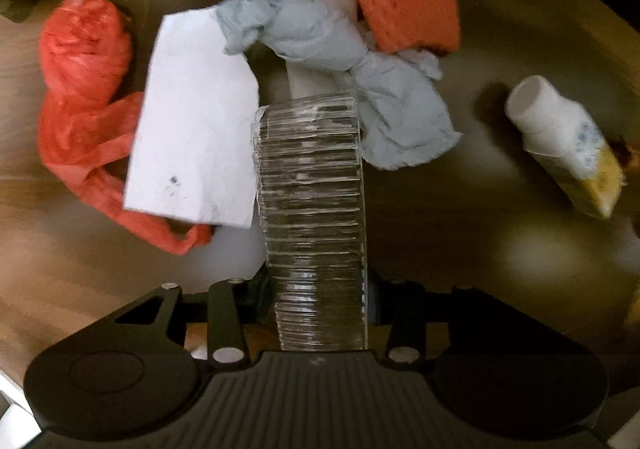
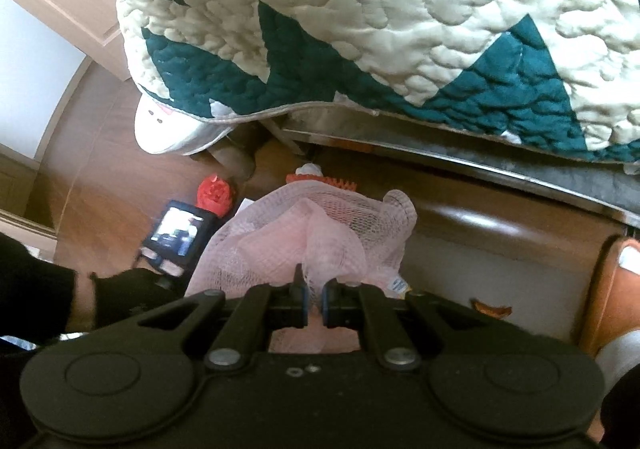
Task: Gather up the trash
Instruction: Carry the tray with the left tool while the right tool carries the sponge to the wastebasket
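Wooden floor point(image 1: 80, 289), left tool point(image 1: 316, 297) gripping clear ribbed cup point(image 1: 312, 209)

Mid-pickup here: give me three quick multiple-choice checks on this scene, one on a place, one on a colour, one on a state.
1. In the left wrist view, where does the red plastic bag lie from the white paper?
A) to its left
B) to its right
C) on top of it

2. What colour is the mesh bag?
A) blue
B) pink
C) black

3. What state is the right gripper in?
A) wide open and empty
B) shut on the mesh bag
C) shut on a spoon

Answers:
1 A, the red plastic bag spreads out from the paper's left edge.
2 B, the netting is pale pink.
3 B, the fingers are nearly together with the netting pinched between them.
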Available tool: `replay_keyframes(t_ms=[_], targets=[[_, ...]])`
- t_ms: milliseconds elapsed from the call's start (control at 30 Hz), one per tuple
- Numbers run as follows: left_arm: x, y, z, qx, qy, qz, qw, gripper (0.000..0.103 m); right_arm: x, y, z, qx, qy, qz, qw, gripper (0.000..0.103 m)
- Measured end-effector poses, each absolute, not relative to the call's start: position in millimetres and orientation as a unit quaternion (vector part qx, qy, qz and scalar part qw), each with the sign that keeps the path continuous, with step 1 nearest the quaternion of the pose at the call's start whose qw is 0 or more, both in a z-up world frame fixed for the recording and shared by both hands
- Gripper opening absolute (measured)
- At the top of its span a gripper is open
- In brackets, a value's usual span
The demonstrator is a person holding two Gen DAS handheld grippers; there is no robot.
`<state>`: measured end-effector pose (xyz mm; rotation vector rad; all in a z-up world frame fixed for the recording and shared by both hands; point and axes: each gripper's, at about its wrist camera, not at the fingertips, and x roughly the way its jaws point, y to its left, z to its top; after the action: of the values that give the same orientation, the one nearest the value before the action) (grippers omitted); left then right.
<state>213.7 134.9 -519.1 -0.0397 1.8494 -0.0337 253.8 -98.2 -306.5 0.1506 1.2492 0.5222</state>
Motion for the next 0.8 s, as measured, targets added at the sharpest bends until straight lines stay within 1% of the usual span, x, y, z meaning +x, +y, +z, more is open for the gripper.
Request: replay_keyframes(t_ms=[167, 400, 600, 800], targets=[[218.6, 135.6, -455.6, -0.034, 0.795, -0.018, 0.605, 0.042, 251.7, -98.1, -299.4, 0.064, 0.563, 0.247, 0.786, 0.007], [240.9, 127.9, -341.2, -0.043, 0.749, -0.012, 0.662, 0.043, 246.9, -99.7, -265.9, 0.059, 0.508, 0.267, 0.817, 0.007], [237.5, 117.6, -239.3, -0.066, 0.682, 0.006, 0.728, 0.043, 235.2, -112.1, -209.2, 0.063, 0.442, 0.279, 0.850, 0.007], [217.4, 96.7, -148.3, -0.086, 0.606, -0.002, 0.791, 0.043, 213.3, -131.3, -135.8, 0.046, 0.368, 0.285, 0.884, 0.007]])
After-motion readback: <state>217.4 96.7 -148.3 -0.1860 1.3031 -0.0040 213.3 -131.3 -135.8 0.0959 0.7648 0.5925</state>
